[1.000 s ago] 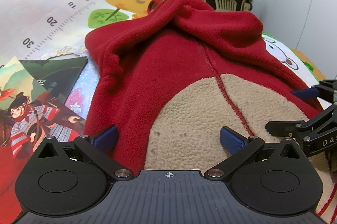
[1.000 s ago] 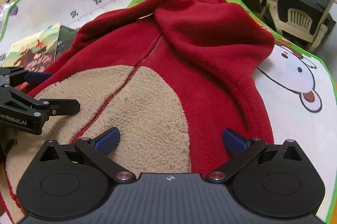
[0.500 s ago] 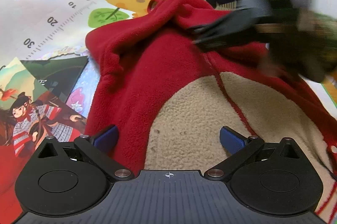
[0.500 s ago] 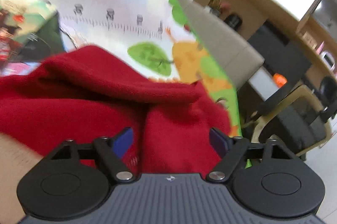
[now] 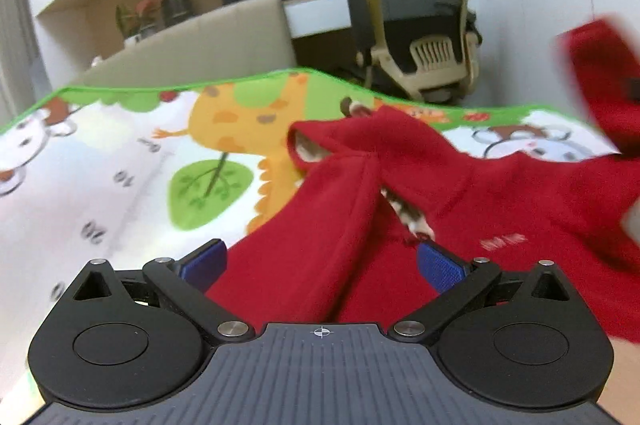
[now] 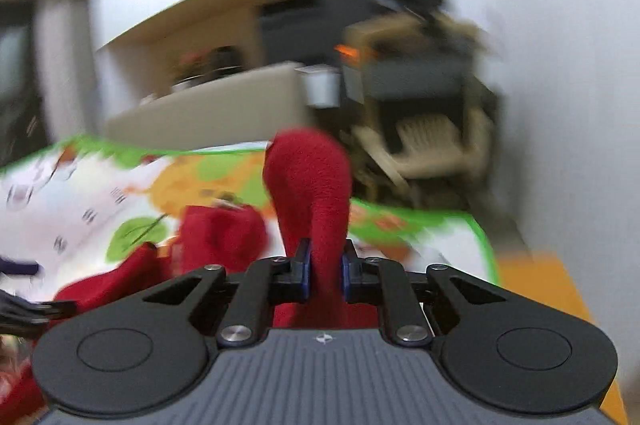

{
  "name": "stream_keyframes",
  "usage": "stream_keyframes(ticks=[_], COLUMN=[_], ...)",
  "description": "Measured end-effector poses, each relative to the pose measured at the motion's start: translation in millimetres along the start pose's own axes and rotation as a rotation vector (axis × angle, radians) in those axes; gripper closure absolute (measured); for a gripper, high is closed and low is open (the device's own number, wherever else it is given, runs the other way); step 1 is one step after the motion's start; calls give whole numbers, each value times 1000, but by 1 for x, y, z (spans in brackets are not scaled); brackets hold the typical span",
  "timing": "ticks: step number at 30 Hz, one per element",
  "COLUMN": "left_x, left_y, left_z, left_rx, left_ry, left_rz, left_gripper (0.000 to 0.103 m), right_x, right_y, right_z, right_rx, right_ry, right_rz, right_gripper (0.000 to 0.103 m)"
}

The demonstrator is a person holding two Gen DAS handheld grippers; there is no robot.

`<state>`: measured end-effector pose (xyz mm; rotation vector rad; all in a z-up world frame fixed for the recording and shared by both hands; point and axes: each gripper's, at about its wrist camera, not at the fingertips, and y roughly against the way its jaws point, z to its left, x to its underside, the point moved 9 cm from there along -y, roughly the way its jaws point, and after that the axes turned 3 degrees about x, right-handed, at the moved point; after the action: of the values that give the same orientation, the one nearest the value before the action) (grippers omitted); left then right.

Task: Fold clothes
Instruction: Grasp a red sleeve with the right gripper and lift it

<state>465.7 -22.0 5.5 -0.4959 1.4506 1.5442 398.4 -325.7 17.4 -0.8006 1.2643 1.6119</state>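
One red fleece (image 5: pixel 352 225) is seen, spread on one animal-print mat (image 5: pixel 120 161) with a green border. Two grippers are in use, each with two blue-padded fingers.

In the left wrist view, the left gripper (image 5: pixel 320 261) is held with its fingers wide apart; a ridge of the fleece lies between them, and whether the pads touch it cannot be told. A pale lining is glimpsed in an opening at the far edge of the fleece and along a seam near the right finger. A small pale mark is seen on the red cloth at the right. At the far right, a blurred flap of red fleece is seen raised above the mat. One beige office chair (image 5: pixel 424 37) stands beyond the mat's far edge, with one beige sofa back (image 5: pixel 192 45) to its left.

In the right wrist view, much blurred, the right gripper (image 6: pixel 324 267) is seen clamped on a fold of the fleece (image 6: pixel 308 193), which rises upright from between the closed pads, off the mat (image 6: pixel 80 201). The rest of the fleece lies lower at the left. At the near left edge, dark parts are seen that may be the other gripper. An orange floor patch (image 6: pixel 548 289) is shown only here, at the near right.
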Motion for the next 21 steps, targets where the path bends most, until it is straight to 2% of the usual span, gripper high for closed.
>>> stream_keyframes(ticks=[1,2,3,4,6,7,8,9,11,14,15,16,18,19,21], left_x=[0,0,0,2,7,8,7,2,-19,-49,-55,-54,-36,-23,3], left_y=[-16,-28,-39,-47,-50,-47,-41,-29,3,48,59,64,59,57,53], left_z=[-5,-7,-8,-6,4,10,16,22,22,-4,-17,-34,-69,-83,-110], left_rx=[-23,-64,-110,-135,-125,-122,-138,-165,-140,54,147,232,348,383,453], left_ry=[-22,-51,-83,-93,-51,-32,-31,-37,-2,93,133,161,159,139,100], left_rz=[10,18,26,43,72,76,64,28,-74,-206,-231,-226,-151,-110,-26], left_gripper=[0,7,19,45,64,82,86,87,87,87,87,84,63,46,45], right_x=[10,20,28,35,48,55,60,64,72,75,76,77,81,82,83], right_y=[5,10,12,13,15,17,13,8,1,-3,-4,-5,-7,-7,-8], right_z=[-18,-34,-45,-53,-69,-78,-81,-82,-85,-88,-89,-91,-97,-99,-103], right_rx=[6,14,10,1,-18,-27,-34,-41,-48,-31,-23,-16,-4,-3,-7], right_ry=[-55,-106,-147,-184,-257,-293,-321,-344,-382,-419,-431,-444,-485,-505,-538], right_rz=[14,24,28,29,30,31,44,61,91,99,95,94,100,102,101], right_gripper=[86,86,85,83,76,70,68,66,63,48,42,41,39,39,38])
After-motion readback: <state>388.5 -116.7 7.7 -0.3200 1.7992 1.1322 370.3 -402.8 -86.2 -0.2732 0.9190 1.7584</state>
